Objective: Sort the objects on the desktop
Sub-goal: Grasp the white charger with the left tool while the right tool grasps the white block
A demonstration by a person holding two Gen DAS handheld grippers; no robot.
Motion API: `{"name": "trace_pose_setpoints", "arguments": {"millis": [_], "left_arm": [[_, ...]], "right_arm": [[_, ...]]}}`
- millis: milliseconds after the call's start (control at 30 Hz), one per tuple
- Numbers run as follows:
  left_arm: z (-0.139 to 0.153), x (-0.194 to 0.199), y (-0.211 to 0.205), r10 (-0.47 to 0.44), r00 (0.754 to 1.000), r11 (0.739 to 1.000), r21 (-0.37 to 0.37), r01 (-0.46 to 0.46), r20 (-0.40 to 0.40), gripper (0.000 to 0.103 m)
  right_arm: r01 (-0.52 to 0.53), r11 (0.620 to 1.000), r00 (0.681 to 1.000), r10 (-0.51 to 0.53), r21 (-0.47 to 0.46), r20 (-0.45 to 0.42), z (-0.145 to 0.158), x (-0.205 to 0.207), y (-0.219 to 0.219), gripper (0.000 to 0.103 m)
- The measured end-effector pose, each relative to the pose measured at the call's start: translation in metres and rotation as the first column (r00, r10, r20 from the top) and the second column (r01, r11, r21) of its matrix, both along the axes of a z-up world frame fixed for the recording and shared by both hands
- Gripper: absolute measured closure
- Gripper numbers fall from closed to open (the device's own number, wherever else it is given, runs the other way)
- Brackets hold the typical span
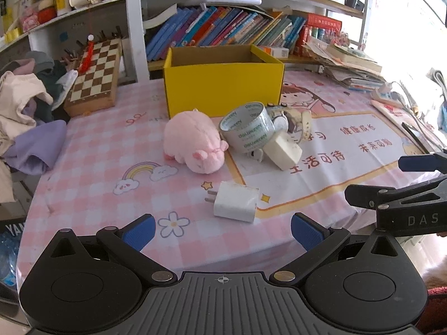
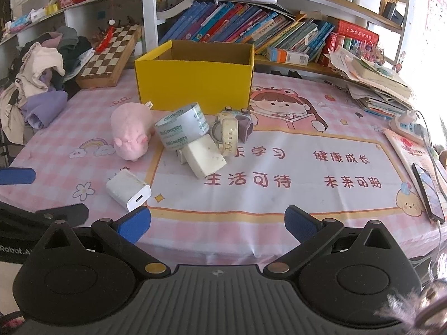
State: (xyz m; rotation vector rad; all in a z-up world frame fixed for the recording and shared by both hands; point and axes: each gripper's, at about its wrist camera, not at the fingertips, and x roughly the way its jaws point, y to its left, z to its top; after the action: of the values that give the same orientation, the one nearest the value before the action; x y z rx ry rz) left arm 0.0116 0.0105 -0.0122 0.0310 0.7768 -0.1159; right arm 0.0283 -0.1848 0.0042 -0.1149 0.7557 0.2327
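Note:
An open yellow box [image 1: 223, 89] [image 2: 195, 83] stands at the back of the pink table. In front of it lie a pink plush pig [image 1: 192, 142] [image 2: 130, 134], a tape roll [image 1: 247, 128] [image 2: 181, 129], a cream charger block [image 1: 282, 153] [image 2: 205, 159] partly under the tape, and a watch [image 1: 299, 121] [image 2: 229, 132]. A white plug charger [image 1: 236, 202] [image 2: 128, 189] lies nearest. My left gripper [image 1: 223, 231] is open and empty, just short of the white charger. My right gripper [image 2: 218, 226] is open and empty near the front edge.
A chessboard [image 1: 95, 75] [image 2: 111, 55] and a pile of clothes [image 1: 25, 111] [image 2: 39, 83] sit at the back left. Stacked papers and books [image 2: 374, 83] and a power strip [image 2: 410, 124] are at the right, and a phone [image 2: 427, 192] lies near the right edge. Bookshelves stand behind.

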Motion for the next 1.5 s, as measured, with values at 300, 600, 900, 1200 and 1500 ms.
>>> {"name": "trace_pose_setpoints", "arguments": {"millis": [300, 600, 900, 1200, 1500], "left_arm": [[0.0, 0.005, 0.002, 0.03, 0.999, 0.999, 0.017, -0.031, 0.012, 0.0], [-0.007, 0.015, -0.006, 0.015, 1.0, 0.999, 0.048, -0.015, -0.011, 0.001], [-0.012, 0.036, -0.014, 0.028, 0.999, 0.998, 0.05, -0.026, -0.028, 0.002], [-0.028, 0.062, -0.027, -0.003, 0.996, 0.998, 0.063, 0.009, -0.091, 0.011], [-0.041, 0.078, -0.024, 0.05, 0.988, 0.997, 0.058, -0.042, -0.146, 0.017]], "right_arm": [[0.012, 0.999, 1.0, -0.011, 0.032, -0.016, -0.003, 0.012, -0.008, 0.002], [-0.044, 0.999, 0.998, 0.045, 0.024, -0.039, -0.008, 0.033, -0.003, 0.02], [-0.094, 0.995, 0.994, 0.095, 0.022, -0.054, -0.009, 0.066, -0.003, 0.02], [-0.155, 0.988, 0.983, 0.155, 0.006, -0.098, -0.016, 0.103, 0.0, 0.026], [-0.227, 0.973, 0.956, 0.228, 0.027, -0.183, -0.03, 0.134, 0.009, 0.04]]}}
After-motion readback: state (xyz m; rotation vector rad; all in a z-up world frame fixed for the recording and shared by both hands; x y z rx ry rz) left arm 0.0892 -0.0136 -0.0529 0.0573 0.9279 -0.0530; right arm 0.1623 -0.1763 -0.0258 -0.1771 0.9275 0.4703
